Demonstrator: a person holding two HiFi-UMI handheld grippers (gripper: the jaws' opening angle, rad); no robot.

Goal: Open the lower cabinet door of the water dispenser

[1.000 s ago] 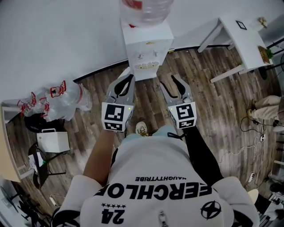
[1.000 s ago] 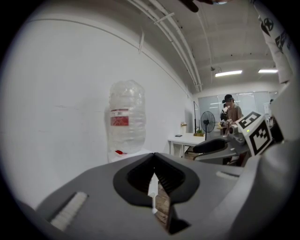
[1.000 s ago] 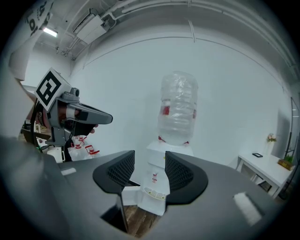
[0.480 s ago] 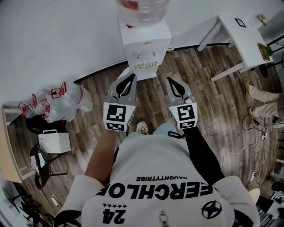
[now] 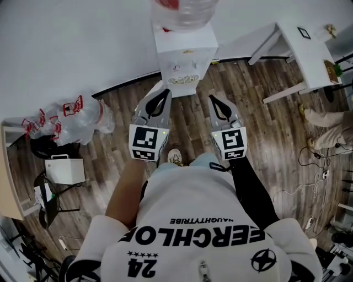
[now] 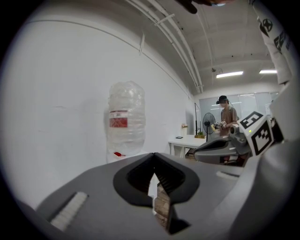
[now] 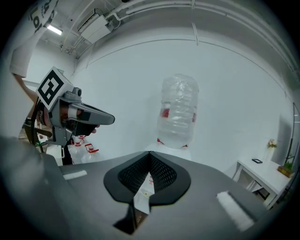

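Left gripper and right gripper sit side by side over the wood floor, both pointing at the water dispenser. Both claws are fully closed, tips meeting, nothing gripped. Dispenser stands ahead against the white wall, apart from both grippers, bottle on top. Lower cabinet door can't be made out.
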